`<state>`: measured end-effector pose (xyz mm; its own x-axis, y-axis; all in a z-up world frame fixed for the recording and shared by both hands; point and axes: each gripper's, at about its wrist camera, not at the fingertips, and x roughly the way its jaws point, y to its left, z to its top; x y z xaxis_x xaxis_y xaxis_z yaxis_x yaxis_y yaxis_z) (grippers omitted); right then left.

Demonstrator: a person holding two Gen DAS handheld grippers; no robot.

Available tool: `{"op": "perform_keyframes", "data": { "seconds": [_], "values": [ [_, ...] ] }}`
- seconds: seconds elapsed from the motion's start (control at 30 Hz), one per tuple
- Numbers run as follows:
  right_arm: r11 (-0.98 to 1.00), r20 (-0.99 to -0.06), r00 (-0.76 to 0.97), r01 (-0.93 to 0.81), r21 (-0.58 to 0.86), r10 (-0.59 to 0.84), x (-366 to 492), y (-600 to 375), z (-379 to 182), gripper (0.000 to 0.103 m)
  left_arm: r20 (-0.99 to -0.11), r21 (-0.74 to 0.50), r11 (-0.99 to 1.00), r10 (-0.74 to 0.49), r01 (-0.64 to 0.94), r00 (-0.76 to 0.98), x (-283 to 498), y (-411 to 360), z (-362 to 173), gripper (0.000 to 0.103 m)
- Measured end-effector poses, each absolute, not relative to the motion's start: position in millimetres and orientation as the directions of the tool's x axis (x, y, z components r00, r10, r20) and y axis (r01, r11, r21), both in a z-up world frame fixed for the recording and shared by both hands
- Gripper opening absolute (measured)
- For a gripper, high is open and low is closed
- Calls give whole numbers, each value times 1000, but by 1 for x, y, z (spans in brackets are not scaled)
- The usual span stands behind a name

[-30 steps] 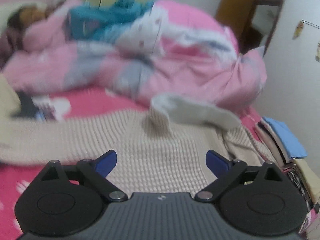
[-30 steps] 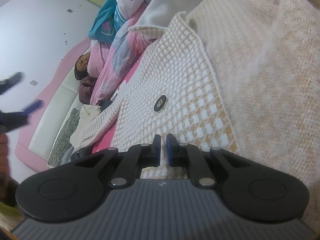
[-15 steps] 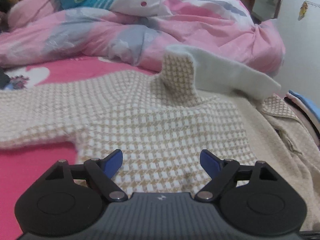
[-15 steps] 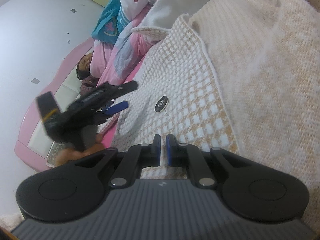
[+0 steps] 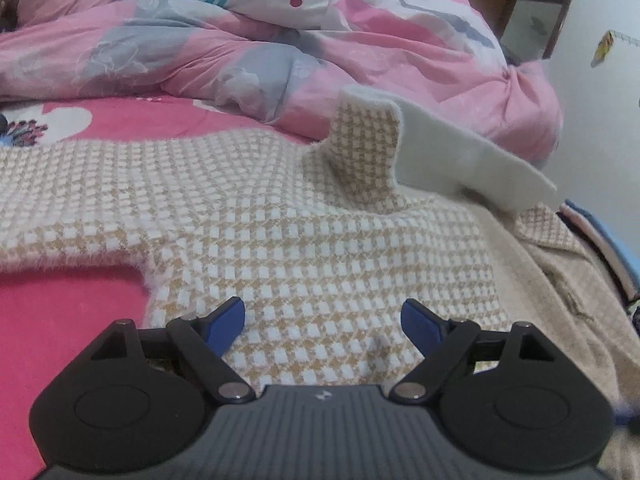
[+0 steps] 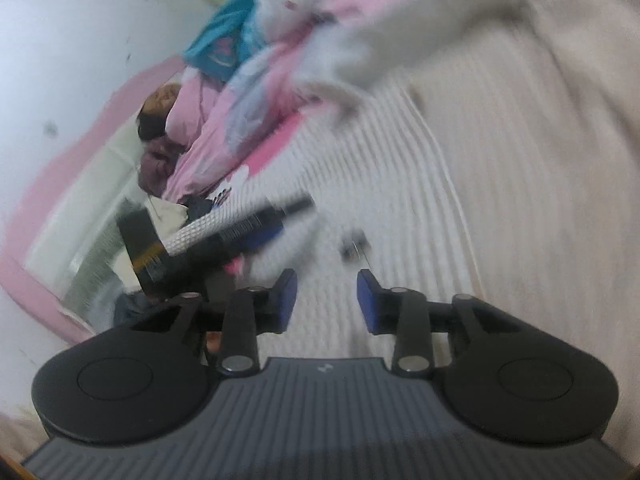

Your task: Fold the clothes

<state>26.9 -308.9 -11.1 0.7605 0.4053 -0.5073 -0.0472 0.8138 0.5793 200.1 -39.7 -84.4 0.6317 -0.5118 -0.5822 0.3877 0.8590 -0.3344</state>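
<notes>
My left gripper [image 5: 322, 320] hangs low over the cream-and-tan houndstooth knitted garment [image 5: 280, 240], its blue-padded jaws spread wide with nothing between them, only the weave showing in the gap. My right gripper [image 6: 326, 296] is parted too, less widely, and it holds nothing that I can see; its view is smeared, so I would not swear to more than that. The garment lies on the bright pink bedsheet [image 5: 60, 312], one sleeve [image 5: 72, 216] stretched out flat to the left, its white collar flap [image 5: 460, 156] standing up and tipped over to the right. Beyond it lies a heaped pink-and-grey quilt [image 5: 280, 56], and to the right I see the edges of a stack of flat, folded-looking clothes [image 5: 612, 252]. As I judge it, this piece is spread open rather than folded: the sleeve is out, the collar up, and no crease shows across the body that I can see. If so, sleeves and body have yet to be folded in. The stack suggests other pieces are done, though I cannot say who laid them.
</notes>
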Motion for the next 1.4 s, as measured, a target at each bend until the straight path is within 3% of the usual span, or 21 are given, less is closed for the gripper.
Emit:
{"op": "perform_keyframes", "data": {
  "seconds": [0.07,0.23,0.33,0.5,0.53,0.6,0.63,0.67,0.73,0.83,0.97,1.3,1.4],
  "values": [
    [891,-517,786,-92,445,339,56,-297,20,53,-580,-345,856,-518,386,629,201,-38,-85,87],
    [976,-535,817,-194,95,214,161,-245,42,74,-577,-381,842,-539,381,613,205,-33,-84,87],
    [979,-535,836,-189,-73,122,229,-219,29,76,-576,-373,842,-540,391,613,206,-33,-86,87],
    [983,-544,836,-151,-102,72,320,-207,3,76,-578,-333,851,-525,406,625,204,-40,-89,89],
    [985,-574,818,-128,-117,38,336,-205,-3,74,-577,-325,853,-521,409,629,203,-41,-89,89],
    [992,-613,789,-36,-124,-48,356,-207,-14,58,-574,-324,853,-520,408,632,202,-40,-90,89],
    [997,-624,780,2,-74,-47,361,-216,-16,33,-572,-328,853,-522,407,633,202,-40,-90,89],
    [999,-628,777,34,-14,-36,364,-226,-17,17,-570,-332,852,-523,405,633,202,-39,-90,89],
    [989,-601,799,66,134,28,361,-248,-10,13,-566,-344,850,-527,398,634,202,-37,-91,88],
    [971,-496,862,20,237,104,357,-272,3,4,-563,-339,855,-518,392,644,199,-37,-92,88],
    [944,-394,905,-25,329,161,371,-303,9,4,-567,-302,870,-493,390,660,195,-41,-93,88],
    [942,-483,873,106,318,65,426,-352,-45,6,-556,-305,871,-491,385,671,195,-41,-96,88],
    [907,-462,882,122,404,88,422,-371,-41,10,-555,-307,871,-491,384,671,196,-41,-96,88]
  ]
}}
